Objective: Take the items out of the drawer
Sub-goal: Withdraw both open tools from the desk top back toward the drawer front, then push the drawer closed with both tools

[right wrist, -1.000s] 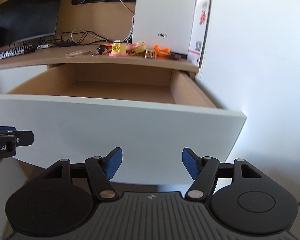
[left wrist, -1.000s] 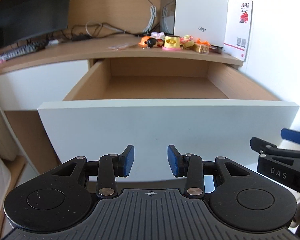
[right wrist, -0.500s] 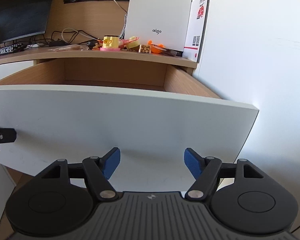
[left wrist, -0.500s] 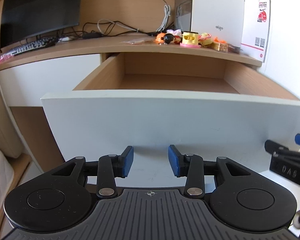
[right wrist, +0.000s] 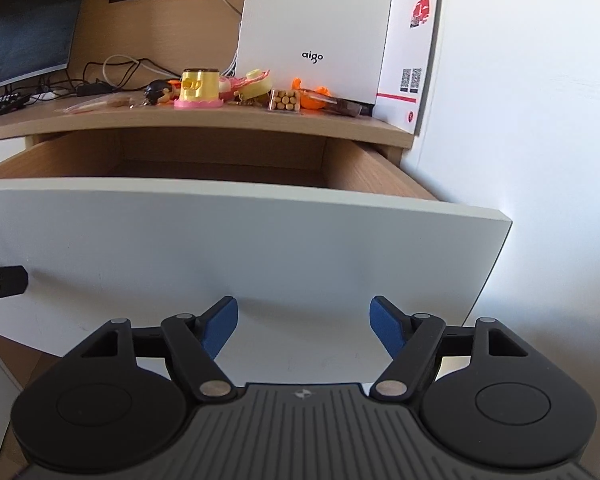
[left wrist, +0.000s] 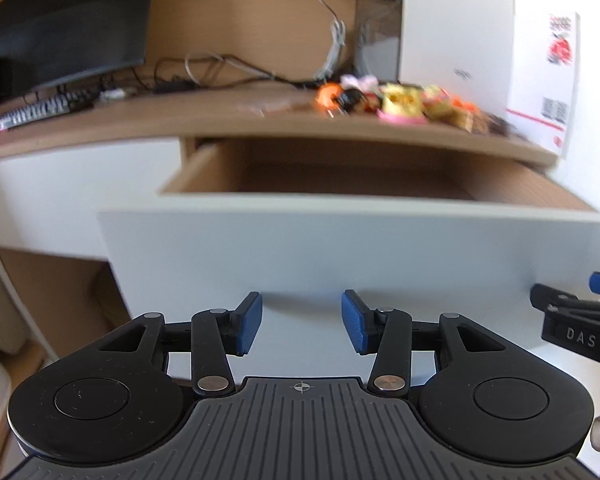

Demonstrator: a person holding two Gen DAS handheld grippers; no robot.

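One drawer [right wrist: 236,240] stuck out from under the desk [right wrist: 204,120], pulled open toward the cameras, its long side running left to right. Two grippers faced its white front: the left [left wrist: 302,326] was opening, the right [right wrist: 304,328] stood open, both holding nothing.

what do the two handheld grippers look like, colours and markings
Both match: the left gripper and right gripper have black linkage arms on round black housings with silver pivot pins, blue pads on the fingers, and a grey ribbed centre plate bearing a small crosshair mark. In the left view, the right gripper's side carries white letters "DAS".
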